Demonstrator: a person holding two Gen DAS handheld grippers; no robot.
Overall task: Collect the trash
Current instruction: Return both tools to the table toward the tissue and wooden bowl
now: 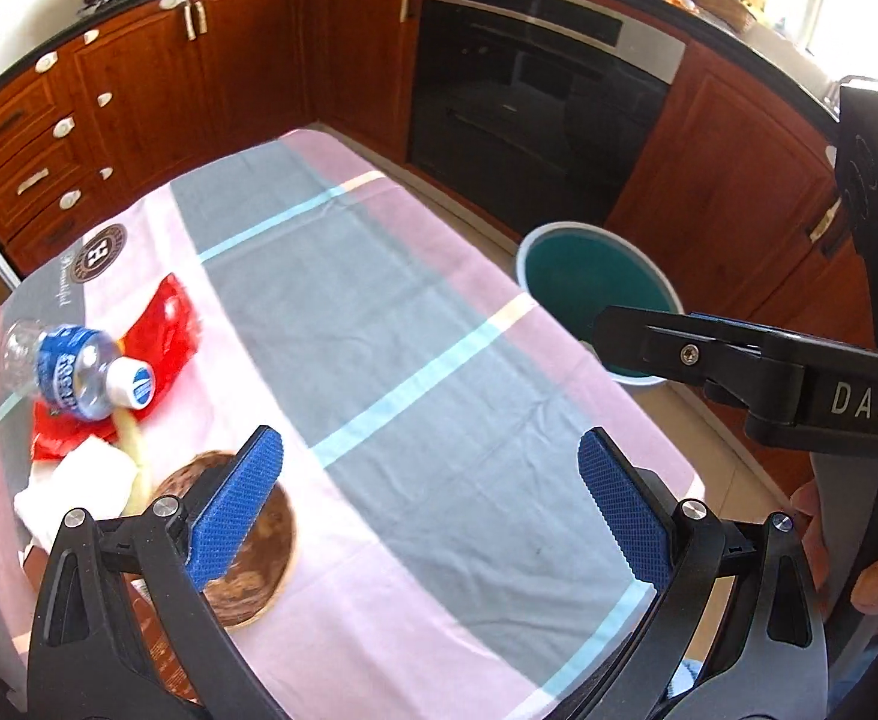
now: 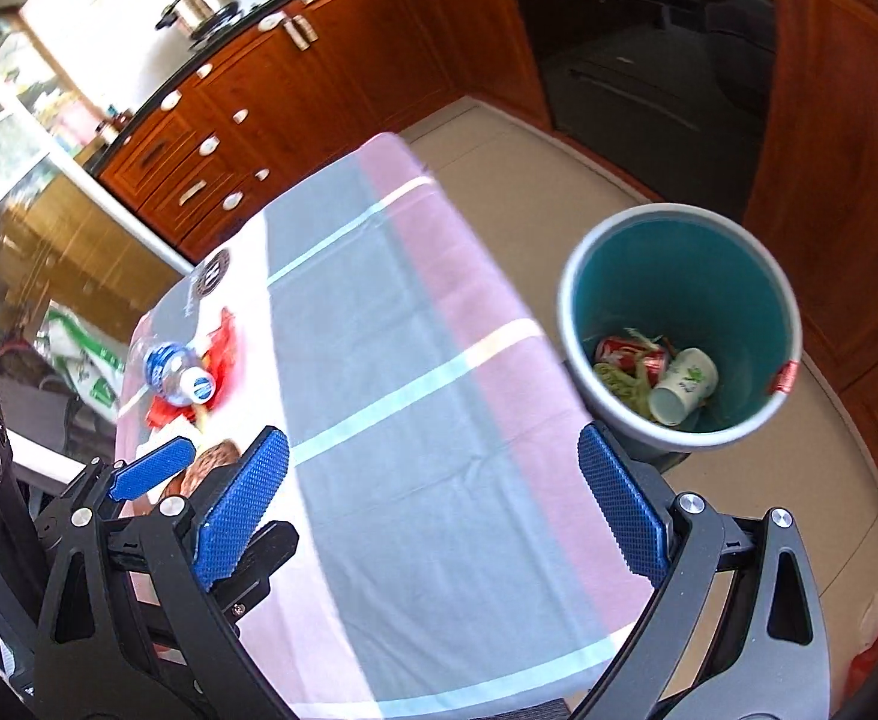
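Both tongs are seen released, nothing gripped: left gripper (image 1: 429,504) with jaws spread wide above the near table end, right gripper (image 2: 432,504) likewise spread over the tablecloth (image 1: 414,324).

Step judged: between items. Some trash is already in the bin; the next pick has not been started.

From the left wrist view, near to far: a brown wooden bowl (image 1: 258,564) sits just under the left finger at 9 o'clock, white tissue (image 1: 78,480) beside it at 9–10, and a pale peel-like strip touching both. Further out at 10 o'clock lies the plastic bottle (image 1: 75,372) on its side, on a red wrapper (image 1: 165,324).

The teal bin (image 2: 679,324) stands on the floor off the table edge, 1–2 o'clock from the right gripper; a red can, a paper cup (image 2: 682,384) and green scraps are inside.

Next move, as judged: left gripper swung toward 10 o'clock, lowered, closed on the bottle or tissue.
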